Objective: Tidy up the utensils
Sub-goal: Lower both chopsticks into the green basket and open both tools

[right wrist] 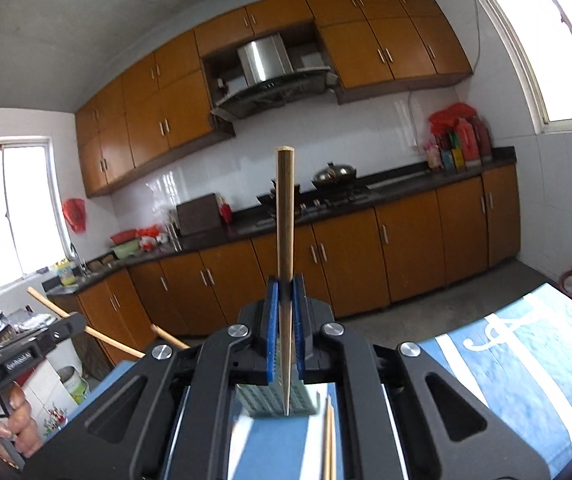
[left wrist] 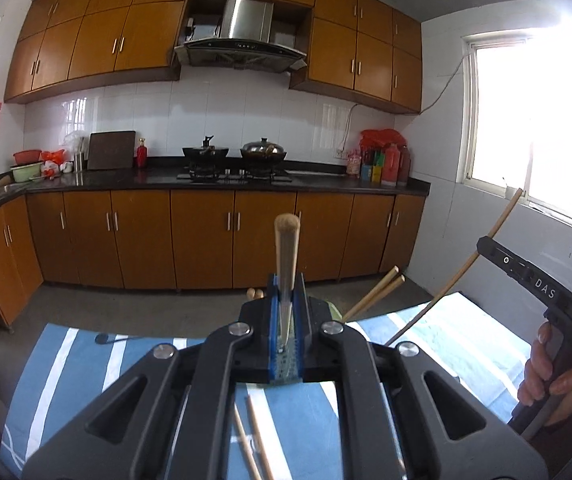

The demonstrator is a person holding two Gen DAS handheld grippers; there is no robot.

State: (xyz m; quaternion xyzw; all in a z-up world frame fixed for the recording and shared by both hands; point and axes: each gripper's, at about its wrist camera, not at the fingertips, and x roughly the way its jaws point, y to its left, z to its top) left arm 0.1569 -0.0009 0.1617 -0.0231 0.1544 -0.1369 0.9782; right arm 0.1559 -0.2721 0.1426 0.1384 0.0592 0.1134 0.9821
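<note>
From the left wrist, the left gripper (left wrist: 287, 300) had its blue fingers (left wrist: 273, 308) clamped on a round-ended wooden utensil (left wrist: 286, 252), long axis straight ahead and upward. Beyond it to the right, two chopsticks (left wrist: 374, 294) stood in a holder, nearer this hand. Loose chopsticks (left wrist: 252, 440) lay below on the blue-striped worktop (left wrist: 66, 360).

From the right wrist, the right gripper (right wrist: 286, 300) pinched a single tapered chopstick (right wrist: 285, 220), pointing forward, above the worktop (right wrist: 526, 352).

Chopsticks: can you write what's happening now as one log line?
left gripper: shut on chopstick | right gripper: shut on chopstick | both lifted above blue cloth | more chopsticks on cloth
</note>
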